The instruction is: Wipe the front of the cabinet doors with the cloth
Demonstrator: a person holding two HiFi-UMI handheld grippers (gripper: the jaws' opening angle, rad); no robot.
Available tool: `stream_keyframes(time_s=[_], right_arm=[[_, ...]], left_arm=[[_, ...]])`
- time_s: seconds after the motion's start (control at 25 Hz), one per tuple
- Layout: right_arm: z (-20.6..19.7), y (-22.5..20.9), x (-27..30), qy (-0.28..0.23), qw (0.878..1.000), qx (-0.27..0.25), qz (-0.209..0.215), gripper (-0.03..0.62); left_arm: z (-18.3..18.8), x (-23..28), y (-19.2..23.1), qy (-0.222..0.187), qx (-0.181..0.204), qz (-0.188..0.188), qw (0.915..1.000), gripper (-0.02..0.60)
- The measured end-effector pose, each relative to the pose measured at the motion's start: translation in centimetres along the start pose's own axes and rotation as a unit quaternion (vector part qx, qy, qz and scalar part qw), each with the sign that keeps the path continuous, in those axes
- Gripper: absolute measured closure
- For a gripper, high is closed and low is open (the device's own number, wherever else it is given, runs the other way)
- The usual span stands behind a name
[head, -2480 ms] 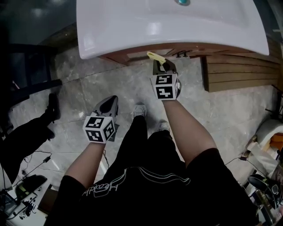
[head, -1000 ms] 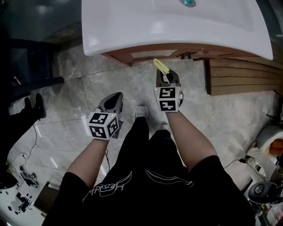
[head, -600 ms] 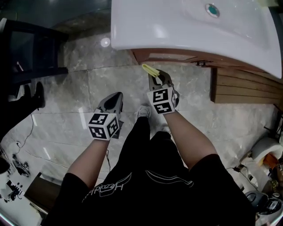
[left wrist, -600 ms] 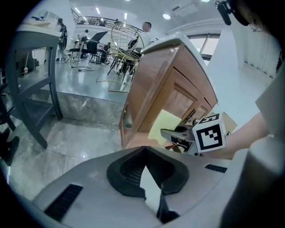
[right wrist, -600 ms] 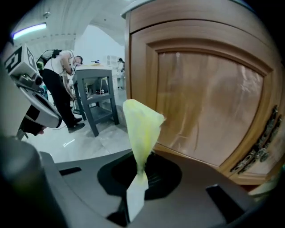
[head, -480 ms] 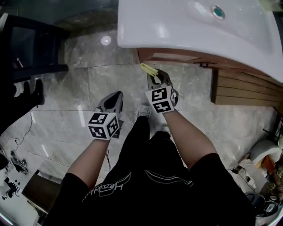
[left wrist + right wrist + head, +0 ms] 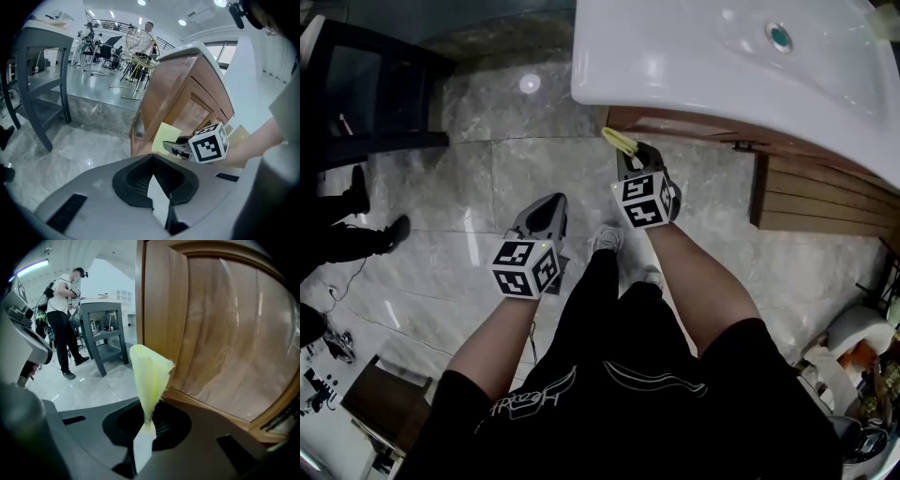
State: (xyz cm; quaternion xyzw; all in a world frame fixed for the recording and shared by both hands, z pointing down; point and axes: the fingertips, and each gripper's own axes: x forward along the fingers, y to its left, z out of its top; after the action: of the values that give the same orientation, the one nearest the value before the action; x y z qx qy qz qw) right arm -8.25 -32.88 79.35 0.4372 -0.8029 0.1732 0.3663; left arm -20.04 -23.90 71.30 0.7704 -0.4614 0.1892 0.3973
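Approach step: right gripper jaws pinch the yellow cloth, held up near the wooden cabinet door, contact unclear; left gripper jaws together, empty; next, press cloth flat and sweep across.

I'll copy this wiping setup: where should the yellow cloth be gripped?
Take the cloth by its bunched narrow end, from the side away from the cabinet door, as the right gripper pinches it; that leaves the wide end free to wipe.
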Motion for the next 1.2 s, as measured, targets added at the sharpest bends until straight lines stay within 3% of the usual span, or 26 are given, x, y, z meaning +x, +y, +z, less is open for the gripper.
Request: stream_keyframes(time_s=[0.6, 1.2], right_arm=[[-2.5, -3.2, -0.6, 0.017, 0.999, -0.002, -0.028, 0.554], [-8.1, -12.4, -4.5, 0.024, 0.989, 0.097, -0.11, 0.554]], left_arm=[[0.4, 1.9, -2.5, 0.012, 0.011, -0.006, 0.9999, 0.575], [-0.5, 5.7, -7.9, 0.045, 0.042, -0.04, 0.9973, 0.575]])
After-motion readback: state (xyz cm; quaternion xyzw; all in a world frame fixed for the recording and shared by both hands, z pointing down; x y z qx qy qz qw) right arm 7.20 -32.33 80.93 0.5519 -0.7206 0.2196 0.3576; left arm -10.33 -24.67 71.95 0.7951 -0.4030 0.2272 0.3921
